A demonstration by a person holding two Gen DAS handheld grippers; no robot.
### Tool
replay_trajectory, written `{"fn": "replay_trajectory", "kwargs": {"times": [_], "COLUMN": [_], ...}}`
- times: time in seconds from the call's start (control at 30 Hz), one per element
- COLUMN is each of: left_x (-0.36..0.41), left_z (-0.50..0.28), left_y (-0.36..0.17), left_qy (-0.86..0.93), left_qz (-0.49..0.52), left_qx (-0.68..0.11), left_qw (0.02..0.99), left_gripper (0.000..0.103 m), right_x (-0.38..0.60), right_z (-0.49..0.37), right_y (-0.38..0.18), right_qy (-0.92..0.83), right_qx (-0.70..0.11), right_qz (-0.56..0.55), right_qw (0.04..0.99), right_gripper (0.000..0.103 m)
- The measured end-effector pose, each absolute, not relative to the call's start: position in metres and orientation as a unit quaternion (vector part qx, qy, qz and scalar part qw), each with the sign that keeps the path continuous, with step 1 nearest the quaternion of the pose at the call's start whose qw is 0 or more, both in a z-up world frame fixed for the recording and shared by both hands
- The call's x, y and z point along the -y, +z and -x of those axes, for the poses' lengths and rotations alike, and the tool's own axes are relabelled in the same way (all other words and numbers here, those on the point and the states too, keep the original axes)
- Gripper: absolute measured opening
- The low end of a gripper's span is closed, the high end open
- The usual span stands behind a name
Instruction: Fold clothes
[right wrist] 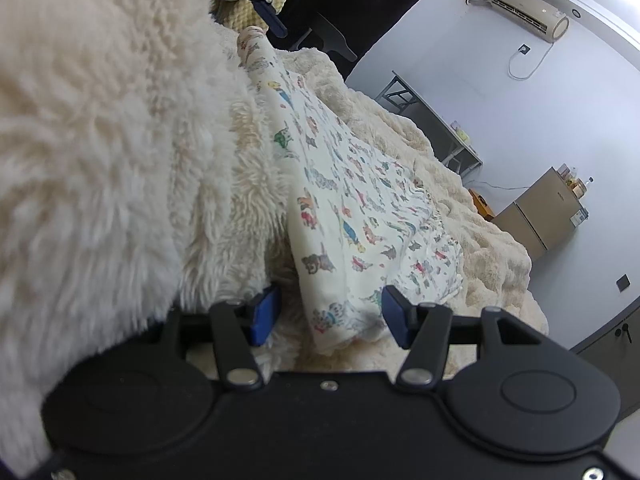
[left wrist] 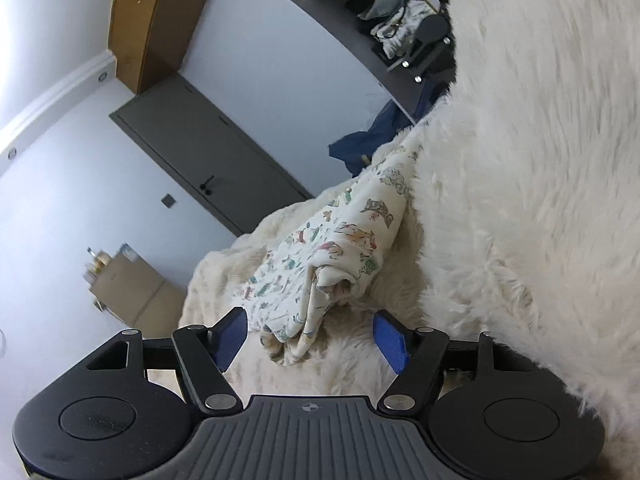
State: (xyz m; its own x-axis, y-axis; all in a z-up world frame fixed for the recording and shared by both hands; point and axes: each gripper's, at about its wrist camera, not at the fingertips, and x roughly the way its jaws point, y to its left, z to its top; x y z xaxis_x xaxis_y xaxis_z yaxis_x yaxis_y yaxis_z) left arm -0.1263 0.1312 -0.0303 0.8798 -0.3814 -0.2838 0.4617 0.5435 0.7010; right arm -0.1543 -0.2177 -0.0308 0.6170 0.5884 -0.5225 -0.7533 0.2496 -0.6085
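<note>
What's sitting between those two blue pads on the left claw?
One end of the printed garment, bunched on the fluffy blanket, lies between the open left gripper pads in the left wrist view.

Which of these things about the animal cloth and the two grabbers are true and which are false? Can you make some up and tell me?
1. The printed garment lies on a fluffy cream blanket. True.
2. The left gripper is clamped shut on the cloth. False: its blue pads stand apart, with a bunched end of the garment between them, not pinched.
3. The right gripper is open. True: its pads stand on either side of the garment's near corner.
4. The garment is plain blue. False: it is cream with small colourful animal pictures.
5. A grey door shows in the left wrist view. True.
</note>
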Motion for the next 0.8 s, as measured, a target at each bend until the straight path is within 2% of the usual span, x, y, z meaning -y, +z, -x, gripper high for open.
{"fn": "replay_trajectory", "kwargs": {"times": [0.07,0.33,0.47,0.7,0.8], "left_x": [-0.131,-0.134,-0.149,-0.137,-0.128], "left_z": [0.123,0.115,0.119,0.124,0.118], "left_y": [-0.03,-0.022,-0.013,-0.027,-0.03], "left_qy": [-0.241,-0.197,-0.199,-0.24,-0.247], "left_qz": [-0.41,-0.411,-0.388,-0.398,-0.399], "left_qx": [-0.048,-0.027,-0.038,-0.048,-0.033], "left_qw": [0.878,0.89,0.899,0.884,0.883], "left_gripper": [0.075,0.075,0.082,0.082,0.081], "right_x": [0.218,0.218,0.219,0.218,0.22], "right_z": [0.154,0.156,0.156,0.157,0.158], "right_y": [-0.031,-0.031,-0.031,-0.031,-0.029], "right_qy": [0.427,0.427,0.428,0.425,0.414], "right_qx": [-0.095,-0.097,-0.099,-0.098,-0.087], "right_qz": [0.439,0.437,0.437,0.445,0.457], "right_qw": [0.785,0.785,0.785,0.782,0.783], "right_gripper": [0.055,0.055,0.055,0.056,0.061]}}
